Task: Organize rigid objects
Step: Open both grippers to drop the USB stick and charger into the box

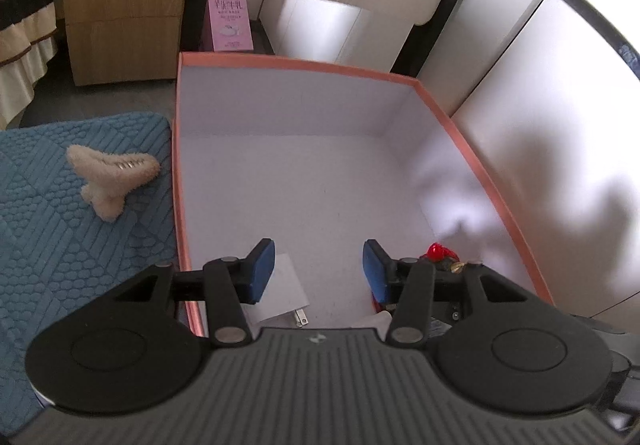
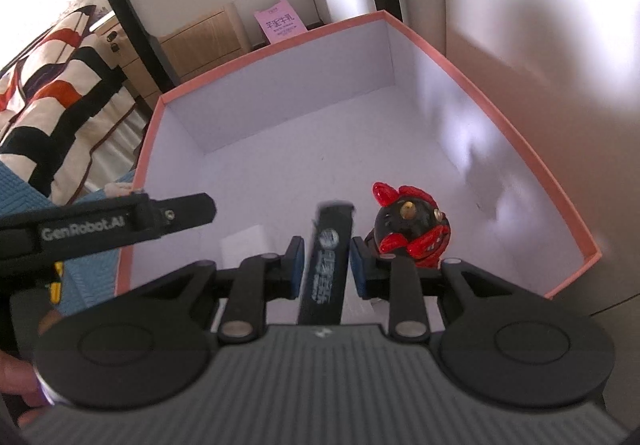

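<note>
A pink-rimmed cardboard box point(image 1: 304, 65) with a white inside lies ahead in both views; its rim also shows in the right wrist view point(image 2: 516, 133). My left gripper point(image 1: 318, 271) is open and empty over the box's near end. My right gripper point(image 2: 326, 265) is shut on a slim black bar with pale lettering point(image 2: 328, 261), held over the box. A black and red figurine point(image 2: 410, 223) stands in the box just right of it; its red top shows in the left wrist view point(image 1: 438, 251). A white charger block point(image 1: 280, 291) lies in the box. A fluffy beige hair claw point(image 1: 110, 173) lies on the blue mat point(image 1: 60, 245).
The left gripper's arm point(image 2: 104, 229) crosses the left side of the right wrist view. A pink carton point(image 1: 230, 19) and a wooden cabinet point(image 1: 124, 5) stand beyond the box. A striped bedcover point(image 2: 52, 93) hangs at the left. A white wall point(image 1: 560, 125) runs along the right.
</note>
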Demonstrator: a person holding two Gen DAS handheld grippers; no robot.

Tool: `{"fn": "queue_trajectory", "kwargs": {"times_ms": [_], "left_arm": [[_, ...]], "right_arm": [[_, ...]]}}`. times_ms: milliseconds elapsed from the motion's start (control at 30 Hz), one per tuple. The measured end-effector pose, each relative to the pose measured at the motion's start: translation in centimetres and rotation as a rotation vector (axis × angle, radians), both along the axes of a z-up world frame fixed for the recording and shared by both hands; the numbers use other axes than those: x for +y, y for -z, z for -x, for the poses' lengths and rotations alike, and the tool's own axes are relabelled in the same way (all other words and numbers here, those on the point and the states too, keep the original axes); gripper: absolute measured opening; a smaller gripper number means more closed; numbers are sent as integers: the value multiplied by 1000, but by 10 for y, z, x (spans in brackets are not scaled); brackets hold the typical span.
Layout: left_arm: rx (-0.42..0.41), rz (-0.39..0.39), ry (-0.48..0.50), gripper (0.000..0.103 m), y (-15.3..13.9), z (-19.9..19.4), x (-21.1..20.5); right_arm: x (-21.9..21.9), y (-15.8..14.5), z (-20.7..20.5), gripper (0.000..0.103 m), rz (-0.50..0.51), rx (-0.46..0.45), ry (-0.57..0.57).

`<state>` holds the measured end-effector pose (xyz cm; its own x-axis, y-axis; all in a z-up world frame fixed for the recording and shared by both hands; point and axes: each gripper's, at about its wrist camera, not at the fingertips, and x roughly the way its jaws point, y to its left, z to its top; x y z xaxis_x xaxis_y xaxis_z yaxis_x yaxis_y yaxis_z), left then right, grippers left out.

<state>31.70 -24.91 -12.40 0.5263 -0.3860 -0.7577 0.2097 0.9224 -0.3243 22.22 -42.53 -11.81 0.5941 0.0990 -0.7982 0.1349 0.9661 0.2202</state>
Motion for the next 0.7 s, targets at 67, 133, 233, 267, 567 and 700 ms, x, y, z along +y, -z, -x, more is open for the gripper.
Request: {"fn": "queue_trajectory", "kwargs": {"times_ms": [67,133,233,267,567,700], "left_arm": [[-17,7,-3,55,-8,5,3],[-34,11,-3,55,-16,10,6],[-70,11,-16,55,-30,19,12],[-85,14,-24,55,-36,22,14],[-211,39,-100,55,-91,63,54],[-264,33,-113,55,-116,80,68]], "right_arm": [[2,-4,0,29,16,-4,-6],[5,-9,2,30,23,-19,-15],[10,-21,5,33,17,-51,-33],[11,-25,7,33,14,-64,-37],[33,-71,27,33,9,-205,-85],[41,-90,37,33,6,-257,-110]]}}
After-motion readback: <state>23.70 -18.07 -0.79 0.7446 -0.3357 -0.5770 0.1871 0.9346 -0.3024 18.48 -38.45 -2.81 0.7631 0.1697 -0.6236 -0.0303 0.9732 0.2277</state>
